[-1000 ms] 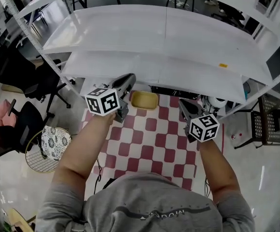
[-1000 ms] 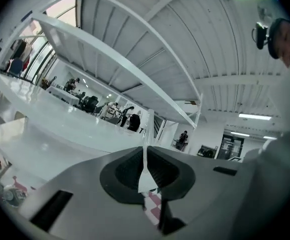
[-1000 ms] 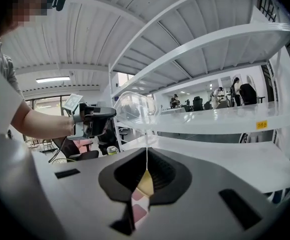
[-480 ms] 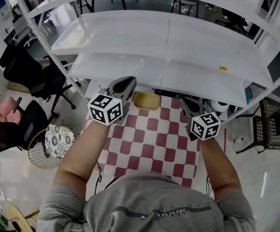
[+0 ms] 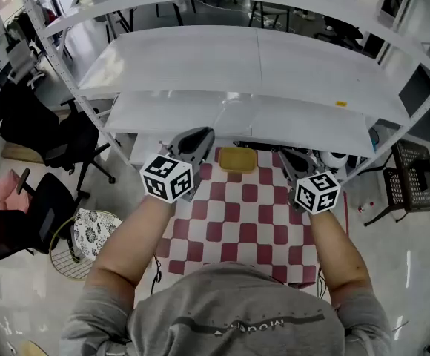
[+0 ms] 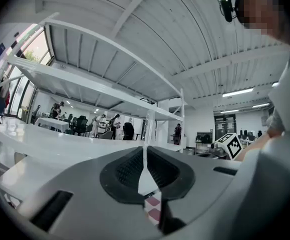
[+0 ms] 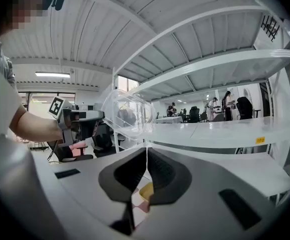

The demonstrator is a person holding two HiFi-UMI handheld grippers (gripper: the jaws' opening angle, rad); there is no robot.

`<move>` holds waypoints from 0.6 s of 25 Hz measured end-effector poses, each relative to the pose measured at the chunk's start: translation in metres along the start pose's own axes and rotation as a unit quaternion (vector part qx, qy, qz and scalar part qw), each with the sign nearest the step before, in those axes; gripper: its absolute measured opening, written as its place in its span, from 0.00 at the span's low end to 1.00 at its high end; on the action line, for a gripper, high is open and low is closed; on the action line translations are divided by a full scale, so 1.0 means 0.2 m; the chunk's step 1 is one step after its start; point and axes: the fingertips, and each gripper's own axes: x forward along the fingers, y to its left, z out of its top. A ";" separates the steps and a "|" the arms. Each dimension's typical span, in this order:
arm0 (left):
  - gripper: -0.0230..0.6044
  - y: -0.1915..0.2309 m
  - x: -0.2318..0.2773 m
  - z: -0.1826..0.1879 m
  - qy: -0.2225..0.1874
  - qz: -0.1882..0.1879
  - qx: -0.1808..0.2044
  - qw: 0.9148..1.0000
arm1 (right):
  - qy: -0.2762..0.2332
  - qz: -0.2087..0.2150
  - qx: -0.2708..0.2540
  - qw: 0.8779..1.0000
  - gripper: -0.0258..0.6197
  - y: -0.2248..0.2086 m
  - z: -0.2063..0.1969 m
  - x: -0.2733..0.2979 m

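In the head view I hold both grippers over a red-and-white checkered mat (image 5: 237,221), under a white shelf. My left gripper (image 5: 199,138) is shut with nothing between its jaws; in its own view the jaws (image 6: 145,154) meet along a thin seam. The right gripper (image 5: 290,157) is shut on the edge of a clear plastic container (image 7: 127,115), which stands up just beyond its jaws (image 7: 146,151). A yellow dish (image 5: 238,159) lies at the mat's far edge between the two grippers. It also peeks through below the right jaws as a yellow dish (image 7: 146,190).
White shelf boards (image 5: 252,117) hang over the far part of the mat. Black office chairs (image 5: 44,132) and a wire basket with patterned cloth (image 5: 81,232) stand at the left. A black wire basket (image 5: 411,184) is on the floor at the right, and a white round object (image 5: 333,158) sits beside the right gripper.
The left gripper has swung round so that its view now takes in the right gripper's marker cube. Both grippers stay shut, and the clear container stays in the right one.
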 end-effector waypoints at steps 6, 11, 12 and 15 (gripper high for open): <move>0.09 0.03 -0.16 -0.03 0.007 -0.032 0.001 0.999 | 0.004 -0.026 0.006 1.000 0.08 0.19 -0.03 0.00; 0.09 0.02 -0.28 -0.06 0.012 -0.054 -0.002 0.998 | 0.010 -0.043 0.006 0.999 0.08 0.27 -0.05 -0.05; 0.09 0.01 -0.29 -0.07 0.014 -0.060 -0.003 0.998 | 0.011 -0.048 0.006 0.999 0.08 0.28 -0.06 -0.07; 0.09 0.00 -0.34 -0.11 0.021 -0.080 -0.004 0.997 | 0.015 -0.065 0.010 0.998 0.08 0.31 -0.10 -0.10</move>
